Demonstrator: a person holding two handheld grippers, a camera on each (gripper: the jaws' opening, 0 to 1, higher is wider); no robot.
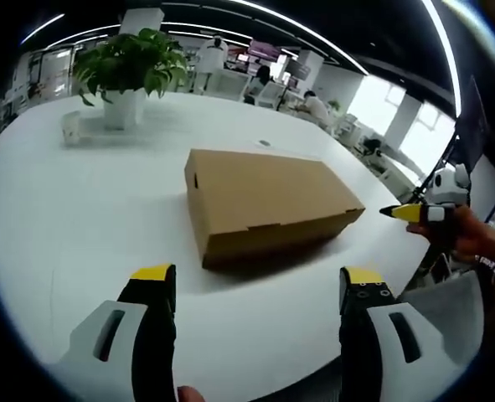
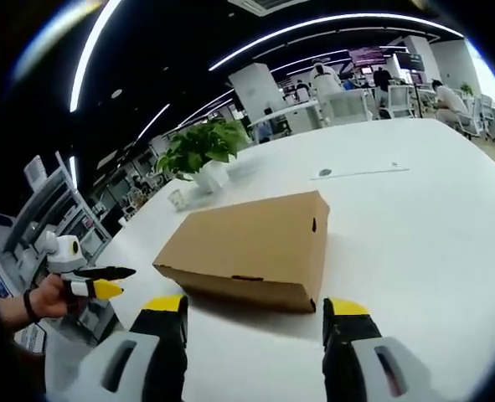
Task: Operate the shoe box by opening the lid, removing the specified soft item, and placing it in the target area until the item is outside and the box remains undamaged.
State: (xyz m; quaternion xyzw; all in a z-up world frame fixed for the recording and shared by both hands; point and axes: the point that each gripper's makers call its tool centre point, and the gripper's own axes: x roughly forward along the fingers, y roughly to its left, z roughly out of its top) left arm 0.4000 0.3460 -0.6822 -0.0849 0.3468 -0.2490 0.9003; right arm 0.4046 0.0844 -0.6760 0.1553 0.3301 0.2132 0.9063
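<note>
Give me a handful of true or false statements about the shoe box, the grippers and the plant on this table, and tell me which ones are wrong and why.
1. The shoe box lies on the white table with its lid closed. True.
2. The left gripper is clamped on the box. False: its jaws stand open, short of the box.
3. A potted plant stands on the table beyond the box. True.
4. The soft item already lies on the table. False: none is out; the box is shut.
5. The right gripper has open jaws with nothing between them. True.
</note>
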